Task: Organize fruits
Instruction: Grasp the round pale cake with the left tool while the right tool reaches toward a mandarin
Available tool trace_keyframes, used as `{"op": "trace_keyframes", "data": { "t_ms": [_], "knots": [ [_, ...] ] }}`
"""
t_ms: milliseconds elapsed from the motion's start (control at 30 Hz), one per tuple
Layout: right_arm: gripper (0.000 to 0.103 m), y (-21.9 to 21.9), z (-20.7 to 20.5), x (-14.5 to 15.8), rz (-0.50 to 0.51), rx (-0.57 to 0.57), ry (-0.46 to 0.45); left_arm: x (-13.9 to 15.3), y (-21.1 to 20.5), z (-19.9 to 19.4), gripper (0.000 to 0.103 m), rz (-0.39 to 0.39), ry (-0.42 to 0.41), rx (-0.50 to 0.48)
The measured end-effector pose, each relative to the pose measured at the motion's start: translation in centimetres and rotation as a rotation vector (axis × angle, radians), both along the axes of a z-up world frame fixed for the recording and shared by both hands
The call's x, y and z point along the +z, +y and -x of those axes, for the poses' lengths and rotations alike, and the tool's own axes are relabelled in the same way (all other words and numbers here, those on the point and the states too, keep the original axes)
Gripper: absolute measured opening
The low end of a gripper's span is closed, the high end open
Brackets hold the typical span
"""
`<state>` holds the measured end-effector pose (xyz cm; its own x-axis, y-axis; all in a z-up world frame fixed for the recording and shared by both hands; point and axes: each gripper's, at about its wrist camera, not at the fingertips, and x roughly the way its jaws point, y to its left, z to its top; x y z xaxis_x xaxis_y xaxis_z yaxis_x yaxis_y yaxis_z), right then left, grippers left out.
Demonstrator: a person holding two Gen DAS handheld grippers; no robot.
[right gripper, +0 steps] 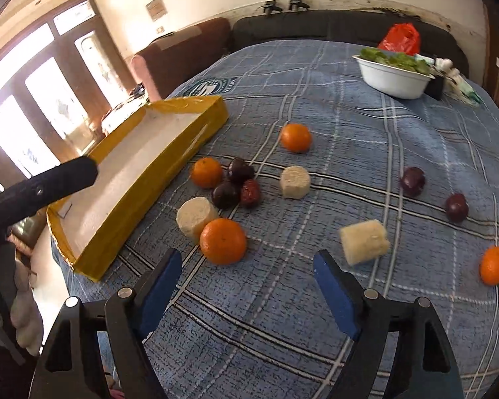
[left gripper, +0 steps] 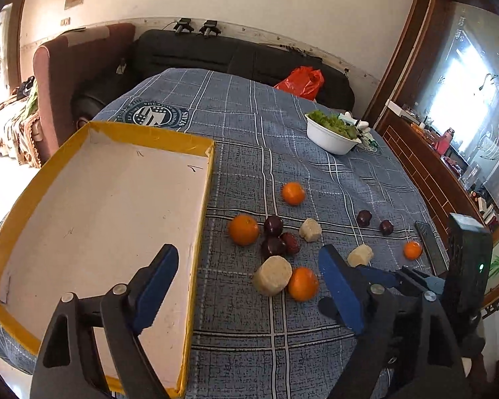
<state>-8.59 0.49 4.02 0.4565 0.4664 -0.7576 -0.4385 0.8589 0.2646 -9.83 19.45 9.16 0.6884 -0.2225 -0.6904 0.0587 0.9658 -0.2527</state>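
Blue plaid tablecloth (left gripper: 332, 183) covered table. Yellow-rimmed tray (left gripper: 109, 206) lay at left edge, white floor bare. White bowl of greens (right gripper: 394, 78) sat at far side. Left gripper (left gripper: 249, 286) and right gripper (right gripper: 248, 286) — both spread wide, holding nothing. Fruits lay on cloth right of tray — four oranges (right gripper: 223, 241), pale cylindrical pieces (right gripper: 364, 241), dark plums (right gripper: 226, 194) — all outside tray.
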Motion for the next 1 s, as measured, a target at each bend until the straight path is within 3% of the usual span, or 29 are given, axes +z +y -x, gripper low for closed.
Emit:
{"op": "trace_keyframes", "data": {
  "t_ms": [167,233,333,567,700,767,833,1000],
  "knots": [
    [0.075,3.3,-2.2,-2.9,0.050,0.079,-0.008,-0.6,-0.6,-1.4,0.086,-0.019,0.014,-0.031],
    [0.057,3.5,-2.5,-3.1,0.033,0.100,0.006,-1.3,-1.3,-1.9,0.086,-0.041,0.023,-0.048],
    [0.042,3.3,-2.7,-3.4,0.003,0.114,0.018,-2.2,-2.5,-2.4,0.086,-0.072,0.037,-0.075],
    [0.042,0.3,-1.7,-3.1,-0.007,0.063,0.036,-4.1,-4.8,-2.7,0.085,-0.171,0.050,-0.138],
    [0.043,-0.8,-1.6,-3.1,-0.006,0.038,0.038,-5.7,-5.7,-3.5,0.085,-0.183,0.086,-0.165],
    [0.049,-1.0,-1.7,-3.1,-0.003,0.035,0.039,-6.4,-5.9,-3.9,0.080,-0.186,0.100,-0.175],
    [0.055,-0.7,-1.5,-3.1,0.015,0.043,0.028,-6.8,-6.0,-4.1,0.064,-0.222,0.109,-0.166],
    [0.060,0.0,-0.9,-2.9,0.046,0.064,-0.003,-6.7,-5.7,-4.2,0.055,-0.234,0.099,-0.156]
  ]
}}
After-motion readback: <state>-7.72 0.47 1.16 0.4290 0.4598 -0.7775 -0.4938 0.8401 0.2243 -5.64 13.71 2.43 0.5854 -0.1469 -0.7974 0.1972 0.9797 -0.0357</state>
